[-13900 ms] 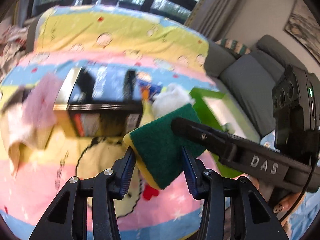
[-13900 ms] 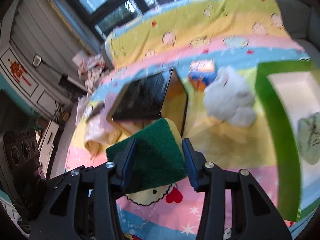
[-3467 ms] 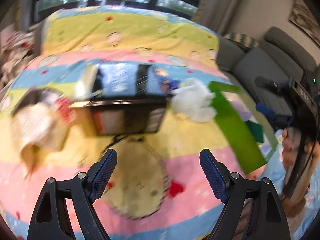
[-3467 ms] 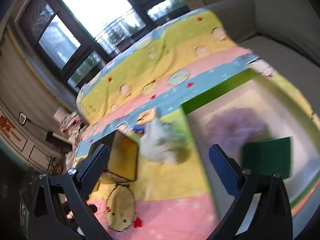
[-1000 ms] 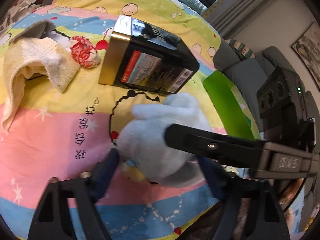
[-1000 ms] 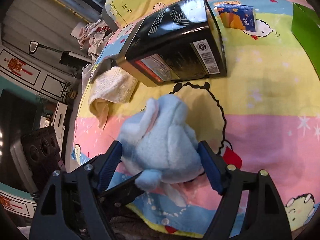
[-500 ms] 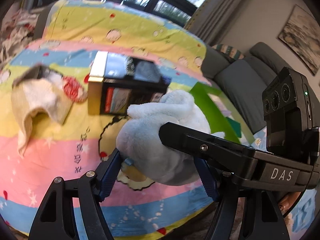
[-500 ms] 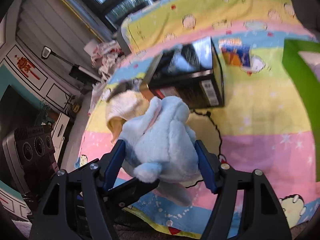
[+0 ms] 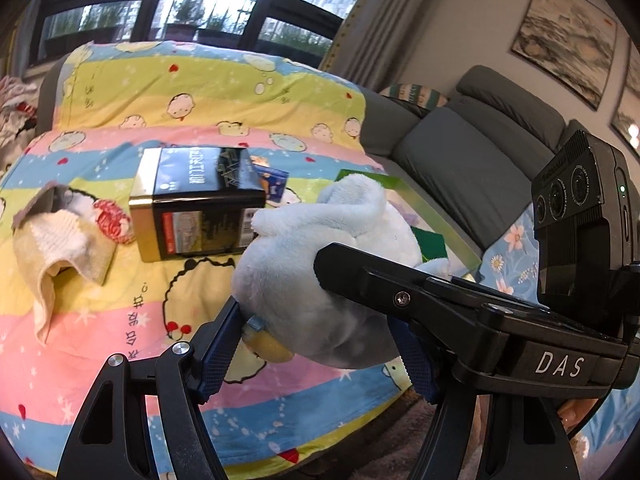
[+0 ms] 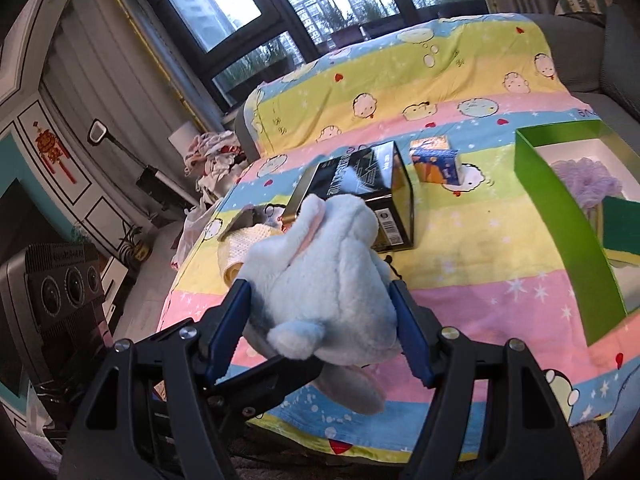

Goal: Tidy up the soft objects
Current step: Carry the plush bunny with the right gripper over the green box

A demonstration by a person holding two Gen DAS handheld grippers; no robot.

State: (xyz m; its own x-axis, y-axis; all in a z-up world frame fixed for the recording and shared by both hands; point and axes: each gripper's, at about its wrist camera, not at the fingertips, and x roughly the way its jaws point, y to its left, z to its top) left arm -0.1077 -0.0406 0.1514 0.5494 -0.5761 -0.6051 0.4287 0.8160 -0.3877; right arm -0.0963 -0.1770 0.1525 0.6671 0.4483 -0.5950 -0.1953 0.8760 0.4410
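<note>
Partway thru, by the look of it. Already in the green box (image 10: pixel 560 216), at the right of the striped blanket (image 10: pixel 480 248): green sponge (image 10: pixel 622 224) and purple fluffy thing (image 10: pixel 588 184), lying side by side. Not yet sorted: pale blue plush toy (image 10: pixel 328 280), now up off the blanket & clamped by both tools at once; cream towel (image 9: pixel 60 248) crumpled at the left of the blanket w/ a small red-white knitted bit (image 9: pixel 114 220) just beside it. Black-and-gold box (image 9: pixel 196 204) and small blue-orange carton (image 10: pixel 436 158) look hard, so prob not part of the job, judging only from the task wording. Left gripper (image 9: pixel 316 344): jaws roughly two-thirds apart, blue pads pressed into the plush's lower body either side, toy bulging above them, a yellow bit of it poking out by the left pad. Right gripper (image 10: pixel 324 328): about same spread, pads sunk into the plush flanks, firm hold; one finger of it crossing in front of the toy in the left wrist view. Plush sits near the blanket's near edge, well apart from the green box. Left to do: carry plush over to the green box & release, then towel and knitted bit.
</note>
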